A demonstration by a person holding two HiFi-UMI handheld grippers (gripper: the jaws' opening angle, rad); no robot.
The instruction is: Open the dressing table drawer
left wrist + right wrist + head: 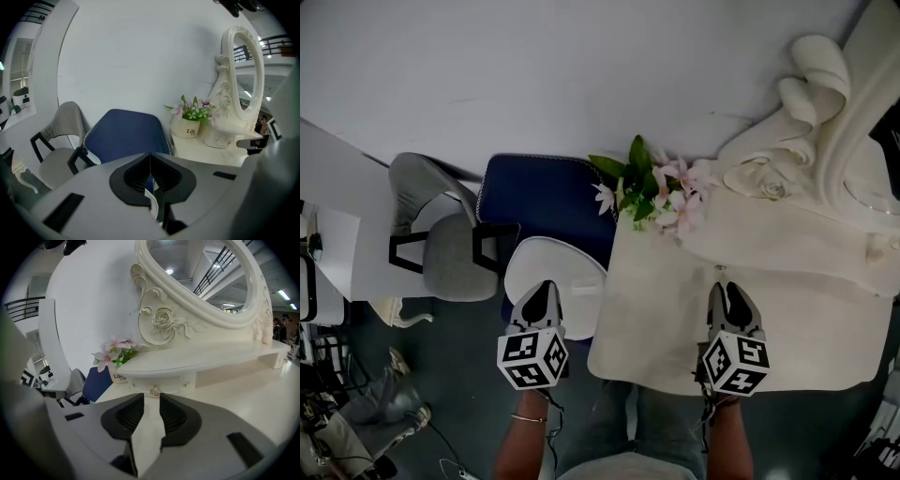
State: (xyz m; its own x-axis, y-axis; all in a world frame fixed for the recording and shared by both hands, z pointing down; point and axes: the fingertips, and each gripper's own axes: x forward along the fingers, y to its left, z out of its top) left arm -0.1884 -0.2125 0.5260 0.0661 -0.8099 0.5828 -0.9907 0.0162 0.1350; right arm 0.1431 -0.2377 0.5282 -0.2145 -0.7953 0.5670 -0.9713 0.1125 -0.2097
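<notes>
Only the view from our right gripper [151,399] shows the drawer knob [155,391], at twelve o'clock beyond its empty, parted jaws. Our left gripper [150,157], jaws closed on nothing, faces the blue chair [124,136]. The head view places it at nine o'clock off the dressing table [656,319].

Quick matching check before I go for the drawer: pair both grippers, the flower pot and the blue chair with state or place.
1 left gripper
2 right gripper
3 flower pot
4 blue chair

A on the table's far left corner
B jaws apart, facing the drawer knob
C jaws together, nothing between
D beside the table

Pairs: 1-C, 2-B, 3-A, 4-D
</notes>
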